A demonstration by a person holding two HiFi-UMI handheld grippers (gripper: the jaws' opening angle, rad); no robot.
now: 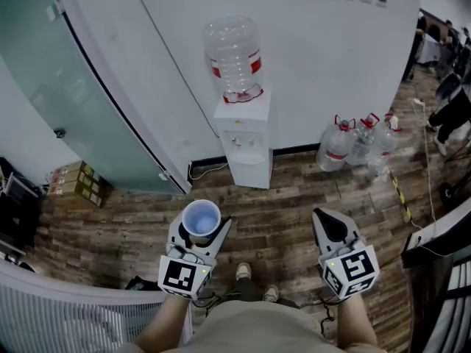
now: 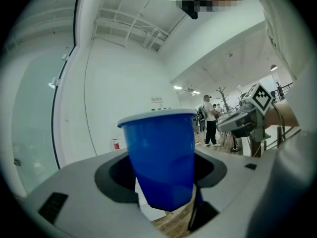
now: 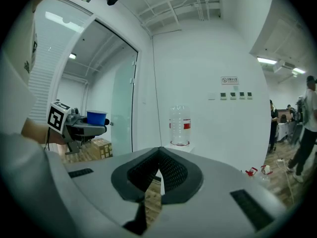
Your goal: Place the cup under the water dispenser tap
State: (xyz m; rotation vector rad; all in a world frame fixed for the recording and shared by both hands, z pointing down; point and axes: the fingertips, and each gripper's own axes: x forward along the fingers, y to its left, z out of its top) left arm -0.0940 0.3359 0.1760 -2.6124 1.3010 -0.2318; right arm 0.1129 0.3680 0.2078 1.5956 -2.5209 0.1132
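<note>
Head view: at lower centre the left tongs (image 1: pixel 200 228) clasp an upright blue cup (image 1: pixel 201 219). The right tongs (image 1: pixel 328 225), lower right, are pressed together. The water dispenser (image 1: pixel 245 142) stands by the wall at upper centre, well apart from the cup.

Left gripper view: the cup fills the middle, jaws against its sides.

Right gripper view: the jaws meet, nothing between them.

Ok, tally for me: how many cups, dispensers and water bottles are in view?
Cup: 1
Dispenser: 1
Bottles: 4, one atop the dispenser, three beside it
Total: 6
</note>
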